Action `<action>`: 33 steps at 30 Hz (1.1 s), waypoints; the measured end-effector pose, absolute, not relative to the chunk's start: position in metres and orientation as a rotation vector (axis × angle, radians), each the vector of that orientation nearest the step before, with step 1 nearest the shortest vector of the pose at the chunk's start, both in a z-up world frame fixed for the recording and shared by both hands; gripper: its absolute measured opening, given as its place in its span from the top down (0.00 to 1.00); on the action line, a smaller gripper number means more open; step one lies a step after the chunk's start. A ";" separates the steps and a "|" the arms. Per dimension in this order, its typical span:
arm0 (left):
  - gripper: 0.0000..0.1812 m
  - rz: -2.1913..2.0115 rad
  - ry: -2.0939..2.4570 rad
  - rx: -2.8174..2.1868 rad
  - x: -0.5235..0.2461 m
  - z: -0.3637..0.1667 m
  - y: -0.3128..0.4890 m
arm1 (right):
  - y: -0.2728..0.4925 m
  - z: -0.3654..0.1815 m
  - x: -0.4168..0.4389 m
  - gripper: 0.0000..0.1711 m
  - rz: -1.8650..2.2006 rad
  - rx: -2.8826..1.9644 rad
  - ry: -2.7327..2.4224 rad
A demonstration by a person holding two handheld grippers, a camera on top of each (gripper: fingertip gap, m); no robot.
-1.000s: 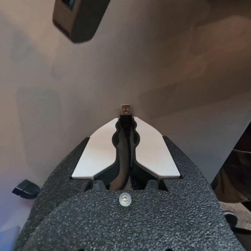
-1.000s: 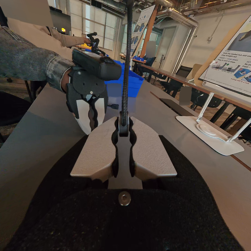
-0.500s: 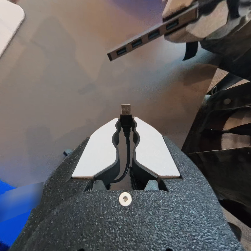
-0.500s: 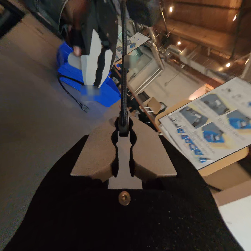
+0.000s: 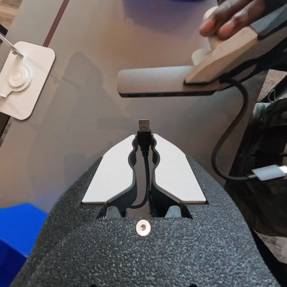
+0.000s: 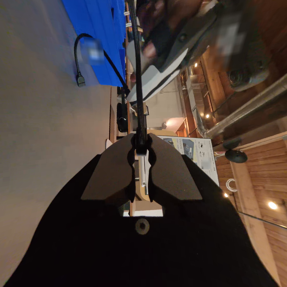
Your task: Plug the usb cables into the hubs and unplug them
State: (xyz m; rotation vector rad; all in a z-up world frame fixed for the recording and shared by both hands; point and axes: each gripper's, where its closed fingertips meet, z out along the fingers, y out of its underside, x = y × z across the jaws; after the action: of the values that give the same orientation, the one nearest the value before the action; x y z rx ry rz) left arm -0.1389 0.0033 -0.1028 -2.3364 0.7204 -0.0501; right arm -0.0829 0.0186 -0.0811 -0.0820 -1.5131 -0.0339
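The left gripper (image 5: pixel 144 136) is clamped on the black moulded USB plug (image 5: pixel 144 133), its silver metal tip pointing at the port edge of the slim grey aluminium hub (image 5: pixel 152 82), just short of it. The right gripper (image 6: pixel 141 139) is closed on the hub's cable end; its black braided lead (image 5: pixel 229 136) hangs beside the hub.

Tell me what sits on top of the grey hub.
The right gripper's pale jaw presses on the hub's top at its cable end. The jaw beneath it is hidden.
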 end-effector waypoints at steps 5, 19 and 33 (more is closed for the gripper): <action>0.91 -0.061 0.740 -2.392 -0.143 -0.110 0.006 | 0.016 -0.082 -0.086 0.93 0.005 -0.097 -1.491; 0.91 -0.342 0.864 -2.342 -0.114 -0.068 0.002 | 0.016 -0.043 -0.067 0.93 0.586 -0.312 -1.372; 0.91 -0.369 0.868 -2.192 -0.114 -0.057 -0.011 | 0.004 -0.042 -0.068 0.93 0.223 -0.140 -1.424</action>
State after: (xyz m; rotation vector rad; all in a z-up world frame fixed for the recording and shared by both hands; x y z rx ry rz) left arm -0.1136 -0.0111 -0.0569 -2.1920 0.8677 -0.3689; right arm -0.0683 0.0040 -0.0421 -0.1395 -1.4245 0.2226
